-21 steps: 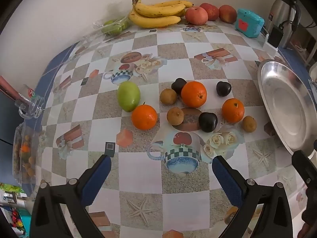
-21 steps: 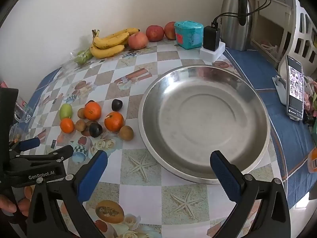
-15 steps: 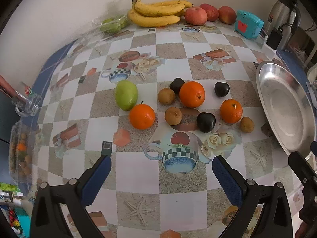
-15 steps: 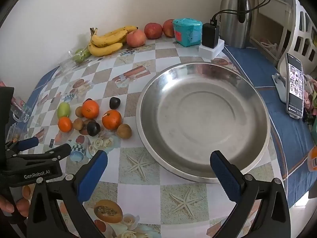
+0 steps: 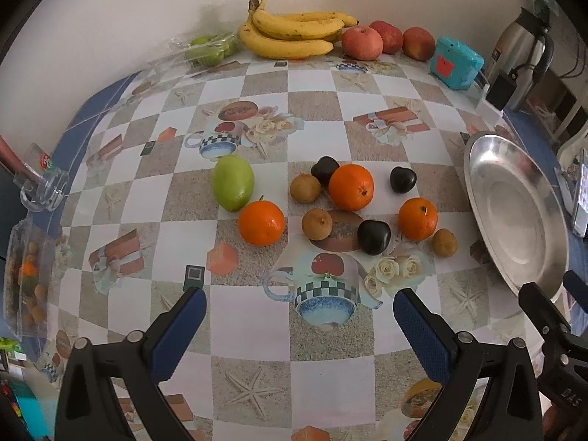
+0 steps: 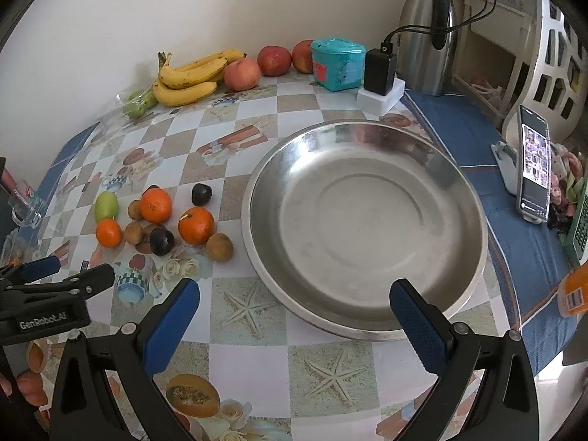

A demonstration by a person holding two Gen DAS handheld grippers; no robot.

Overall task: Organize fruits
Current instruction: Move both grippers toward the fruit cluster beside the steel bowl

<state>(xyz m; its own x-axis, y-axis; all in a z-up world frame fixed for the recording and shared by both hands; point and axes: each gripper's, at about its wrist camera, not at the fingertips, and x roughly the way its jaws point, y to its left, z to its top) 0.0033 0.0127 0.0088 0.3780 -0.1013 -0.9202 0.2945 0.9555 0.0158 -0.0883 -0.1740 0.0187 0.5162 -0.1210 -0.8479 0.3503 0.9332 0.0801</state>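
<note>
Above the table (image 5: 257, 330), left gripper (image 5: 299, 310) fingers spread wide, holding nothing; right gripper (image 6: 294, 301) likewise.

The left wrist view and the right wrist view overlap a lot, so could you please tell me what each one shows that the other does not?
Only the left wrist view shows the clear tray of small fruit at the table's left edge. Only the right wrist view shows the phone on its stand, the whole steel dish, still empty, and the left gripper from the side. Both show the loose oranges, the green mango, the bananas, the apples and the teal box.
</note>
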